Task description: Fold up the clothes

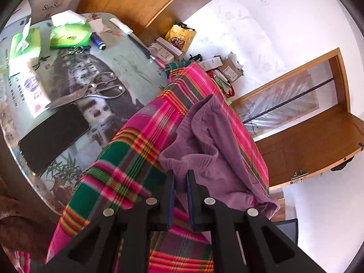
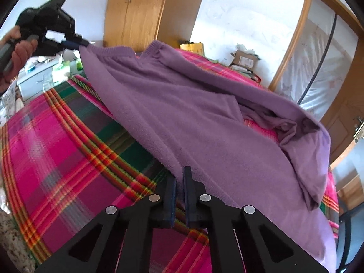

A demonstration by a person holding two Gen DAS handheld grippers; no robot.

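Right gripper (image 2: 179, 182) pinches purple sweater (image 2: 193, 104) hem; my left gripper (image 1: 180, 177) clamps ribbed edge, lifting it off plaid bedspread (image 2: 68, 136) to fold.

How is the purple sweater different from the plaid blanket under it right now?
The purple sweater is one plain colour; the plaid blanket has pink, green and orange stripes. The sweater is rumpled and lifted at its ribbed edge by the left gripper; the blanket lies spread flat. Both are soft fabric.
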